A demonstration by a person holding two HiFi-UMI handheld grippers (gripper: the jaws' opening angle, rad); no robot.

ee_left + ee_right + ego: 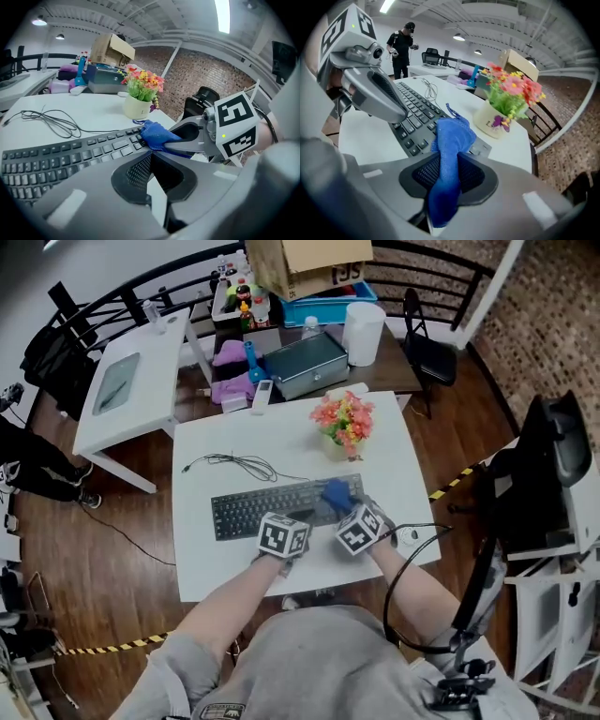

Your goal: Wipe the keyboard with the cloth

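1. You are in the wiping step; your right gripper (446, 154) is closed tight on the cloth (452, 133), and a blue bunch of it sticks out past the jaws.
2. The cloth is over the right end of the keyboard (248, 510), near the flowers (343, 420); I cannot tell which keys are wiped already, so I only guess the job is partway.
3. Your left gripper (150, 152) has its jaws closed with nothing between them; it is at the near edge of the keyboard, just beside the right gripper; I think it is there to hold the keyboard in place.
4. Next, you need to press the cloth down on the keys and slide it along the rows toward the left end; push softly so the keyboard does not slip on the table (281, 437); mind the cable (234, 463) behind it.
5. Hard to see: in the head view the marker cubes (283, 536) cover both pairs of jaws; no view shows for sure if the cloth touches the keys or hangs just above them.
6. I cannot tell if the left gripper's tips rest on the keyboard or on the table in front of it; in the right gripper view the left gripper hides part of the keyboard.
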